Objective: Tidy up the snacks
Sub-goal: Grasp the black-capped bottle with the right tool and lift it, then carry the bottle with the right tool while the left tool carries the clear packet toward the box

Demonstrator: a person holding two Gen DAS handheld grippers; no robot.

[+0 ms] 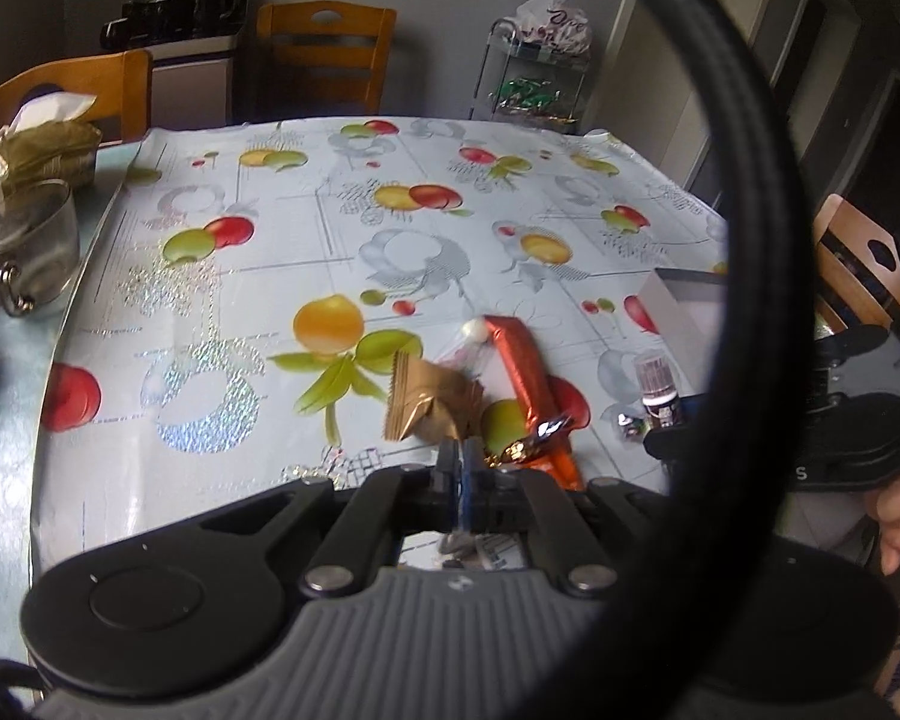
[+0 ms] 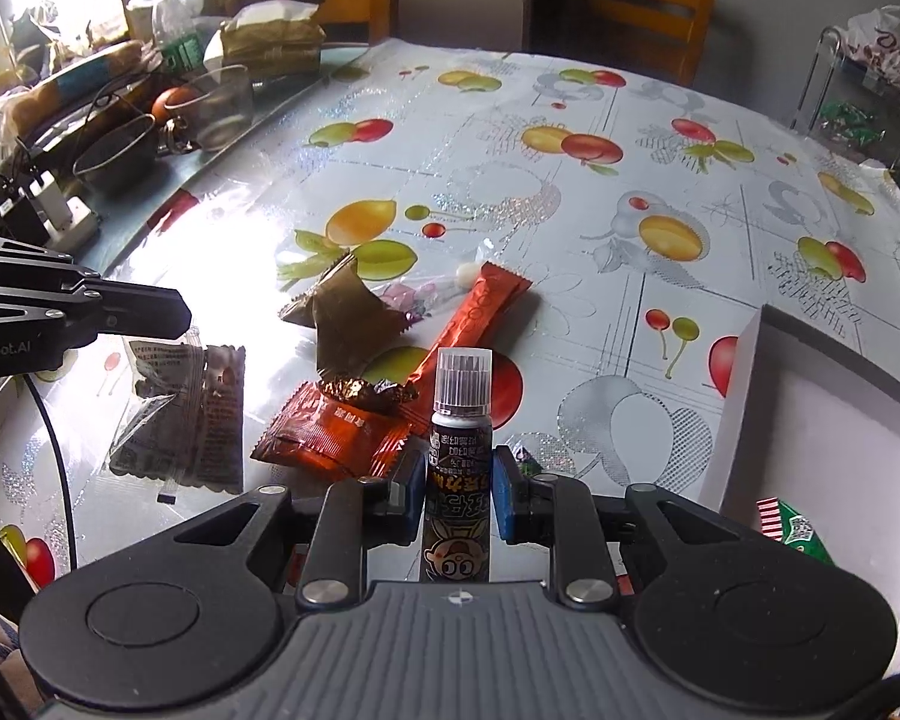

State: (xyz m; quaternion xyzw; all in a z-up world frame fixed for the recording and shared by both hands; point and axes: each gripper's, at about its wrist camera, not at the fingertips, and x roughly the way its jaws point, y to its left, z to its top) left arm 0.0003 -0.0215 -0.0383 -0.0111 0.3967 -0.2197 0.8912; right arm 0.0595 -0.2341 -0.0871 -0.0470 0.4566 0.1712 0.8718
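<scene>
My right gripper (image 2: 457, 480) is shut on a small dark bottle (image 2: 459, 450) with a clear cap, held upright above the table. My left gripper (image 1: 468, 468) is shut on a clear snack packet (image 2: 180, 414) that hangs from it; the left gripper shows at the left of the right wrist view (image 2: 183, 315). On the fruit-print tablecloth lie a brown packet (image 2: 348, 312), a long orange bar (image 2: 474, 324), a red packet (image 2: 330, 438) and a foil candy (image 2: 360, 390). A white box (image 2: 822, 438) at the right holds a green-wrapped snack (image 2: 795, 531).
A glass mug (image 1: 30, 246), tissue pack (image 2: 270, 39), bowl (image 2: 114, 156) and chargers (image 2: 48, 210) crowd the table's left side. Wooden chairs (image 1: 324, 54) stand behind. A wire rack (image 1: 534, 78) with bags stands at the back right. A black cable loop (image 1: 750, 240) crosses the left wrist view.
</scene>
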